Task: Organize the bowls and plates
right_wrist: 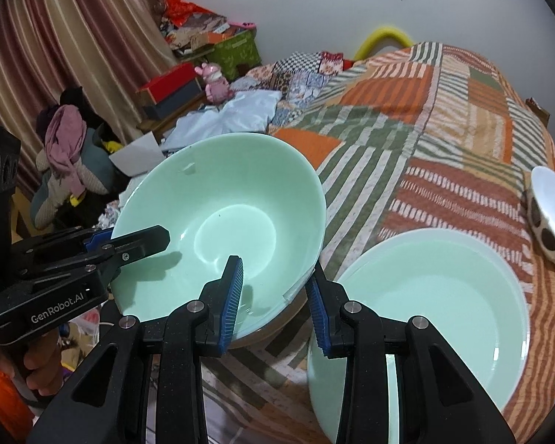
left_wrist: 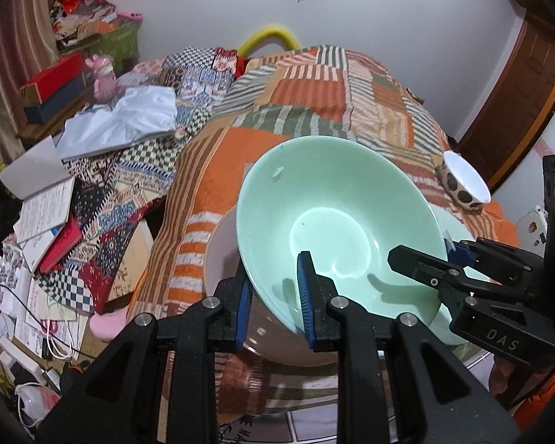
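A large pale green bowl (left_wrist: 333, 214) (right_wrist: 225, 214) hangs tilted over the near edge of the bed, held by both grippers. My left gripper (left_wrist: 275, 273) (right_wrist: 125, 238) is shut on its near left rim, one pad inside and one outside. My right gripper (right_wrist: 273, 270) (left_wrist: 440, 255) is shut on the opposite rim the same way. Right under it sits a tan bowl (left_wrist: 218, 259) (right_wrist: 277, 320); I cannot tell whether they touch. A green plate (right_wrist: 444, 314) lies on the quilt to the right. Beyond it a small white bowl with dark spots (right_wrist: 551, 214) (left_wrist: 462, 185) rests on its side.
The bed wears an orange, green and white patchwork quilt (right_wrist: 425, 118) (left_wrist: 314, 85). Left of it lie books and papers (left_wrist: 44, 203), a white cloth (left_wrist: 129, 122), stacked boxes (right_wrist: 170, 88) and curtains (right_wrist: 74, 37). A wooden door (left_wrist: 529, 85) stands at the right.
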Demonstrator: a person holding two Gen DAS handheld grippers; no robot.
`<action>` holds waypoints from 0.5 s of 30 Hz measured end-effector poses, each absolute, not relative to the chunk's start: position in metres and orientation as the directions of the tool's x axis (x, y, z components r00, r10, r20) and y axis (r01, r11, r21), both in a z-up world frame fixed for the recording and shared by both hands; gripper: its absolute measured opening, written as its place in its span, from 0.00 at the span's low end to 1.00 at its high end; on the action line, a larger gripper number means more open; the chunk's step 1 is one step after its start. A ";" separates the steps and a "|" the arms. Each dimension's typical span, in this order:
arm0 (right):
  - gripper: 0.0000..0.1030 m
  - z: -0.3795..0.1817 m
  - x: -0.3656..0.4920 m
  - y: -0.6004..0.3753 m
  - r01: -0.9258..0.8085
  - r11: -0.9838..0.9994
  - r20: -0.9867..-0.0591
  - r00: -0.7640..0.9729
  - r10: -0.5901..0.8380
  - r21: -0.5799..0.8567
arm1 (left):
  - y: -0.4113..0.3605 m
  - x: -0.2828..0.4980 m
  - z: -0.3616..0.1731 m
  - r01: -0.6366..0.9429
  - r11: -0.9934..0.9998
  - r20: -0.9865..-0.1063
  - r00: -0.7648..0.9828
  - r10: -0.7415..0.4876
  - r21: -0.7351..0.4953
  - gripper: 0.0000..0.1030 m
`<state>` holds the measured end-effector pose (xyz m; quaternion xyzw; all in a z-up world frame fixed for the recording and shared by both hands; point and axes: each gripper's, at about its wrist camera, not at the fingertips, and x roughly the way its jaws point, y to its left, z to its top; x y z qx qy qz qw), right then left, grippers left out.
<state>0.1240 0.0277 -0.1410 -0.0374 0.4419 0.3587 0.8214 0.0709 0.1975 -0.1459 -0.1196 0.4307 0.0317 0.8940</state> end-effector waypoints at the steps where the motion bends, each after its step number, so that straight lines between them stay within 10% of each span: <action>1: 0.31 -0.143 0.124 0.029 -0.623 0.739 -0.756 0.347 0.555 0.256 | 0.200 0.070 -0.149 -0.163 0.968 -0.782 0.622 -0.048 -0.190 0.21; 15: 0.31 -0.159 0.124 0.042 -0.629 0.731 -0.794 0.288 0.536 0.265 | 0.213 0.071 -0.174 -0.188 0.957 -0.805 0.590 -0.070 -0.221 0.21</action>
